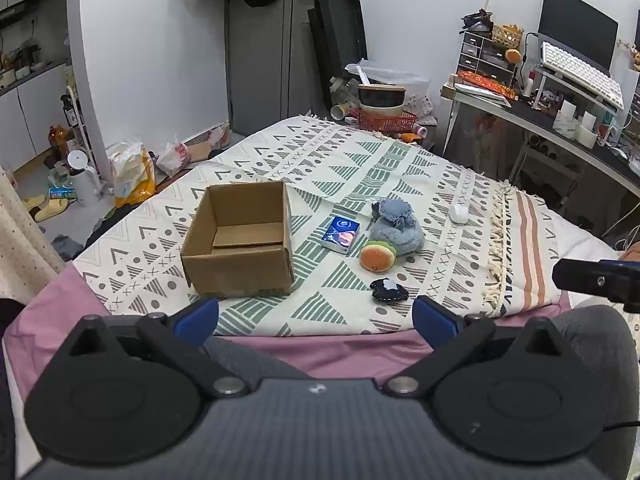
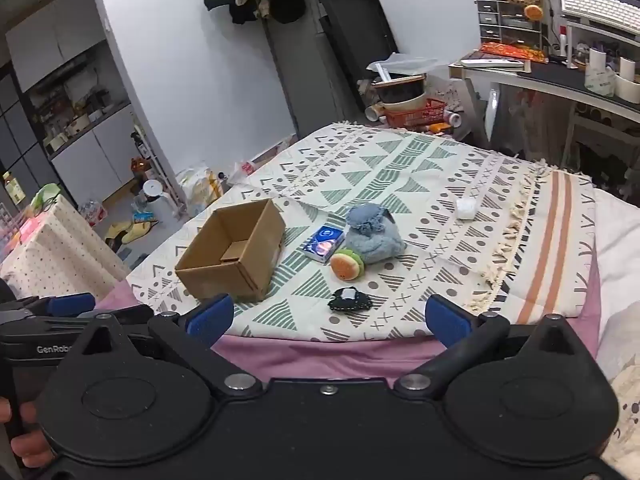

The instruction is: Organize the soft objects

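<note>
Three soft toys, a blue-grey plush (image 1: 396,229), a burger-shaped plush (image 1: 377,258) and a dark felt patch (image 1: 388,291), lie at 3 o'clock of the open cardboard box (image 1: 240,240) on the bed's patterned blanket (image 1: 348,160). Your left gripper (image 1: 316,316) and right gripper (image 2: 328,316) hover spread and empty. You risk grabbing the hard blue card box (image 1: 341,234) touching the plush.

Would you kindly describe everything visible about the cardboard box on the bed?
The cardboard box is plain brown corrugated card, open at the top, with nothing inside but a flap folded flat on its floor. It sits upright on the patterned blanket, left of the blue card box, with a gap between them. Neither gripper touches it.
</note>
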The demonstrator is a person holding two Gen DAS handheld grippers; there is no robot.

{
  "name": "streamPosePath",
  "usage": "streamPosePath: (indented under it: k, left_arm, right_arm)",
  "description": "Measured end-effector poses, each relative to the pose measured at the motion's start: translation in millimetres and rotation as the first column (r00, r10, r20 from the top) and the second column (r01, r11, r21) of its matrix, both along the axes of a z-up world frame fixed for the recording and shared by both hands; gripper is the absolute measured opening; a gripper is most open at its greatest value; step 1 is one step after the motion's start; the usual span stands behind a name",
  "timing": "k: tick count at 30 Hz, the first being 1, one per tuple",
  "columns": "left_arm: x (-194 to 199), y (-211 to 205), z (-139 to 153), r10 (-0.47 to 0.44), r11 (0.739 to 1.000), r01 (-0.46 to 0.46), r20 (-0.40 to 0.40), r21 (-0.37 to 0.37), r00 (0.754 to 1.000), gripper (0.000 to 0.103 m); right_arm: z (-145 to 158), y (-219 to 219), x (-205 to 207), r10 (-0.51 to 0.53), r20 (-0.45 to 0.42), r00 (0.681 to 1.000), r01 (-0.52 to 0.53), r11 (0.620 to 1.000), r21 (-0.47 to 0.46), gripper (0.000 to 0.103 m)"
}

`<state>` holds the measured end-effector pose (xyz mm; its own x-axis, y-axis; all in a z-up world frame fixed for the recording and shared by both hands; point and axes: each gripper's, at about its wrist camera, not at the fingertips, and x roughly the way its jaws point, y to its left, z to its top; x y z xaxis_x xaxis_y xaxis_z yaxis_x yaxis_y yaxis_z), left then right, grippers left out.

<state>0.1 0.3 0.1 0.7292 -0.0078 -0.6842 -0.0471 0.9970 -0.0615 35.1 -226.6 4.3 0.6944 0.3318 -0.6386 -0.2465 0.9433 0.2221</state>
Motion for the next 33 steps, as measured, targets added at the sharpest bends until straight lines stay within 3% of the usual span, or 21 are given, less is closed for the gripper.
streamPosePath:
  k: [33]
  left_arm:
    - [-4.7,-7.1,12.6,-0.026,1.0,0.026,0.028,-0.011,0.999,0.102]
  right_arm:
    - [10.4,-9.0,-4.3,-0.014,0.024,1.0,0.014,1.0,-0.015,0.103]
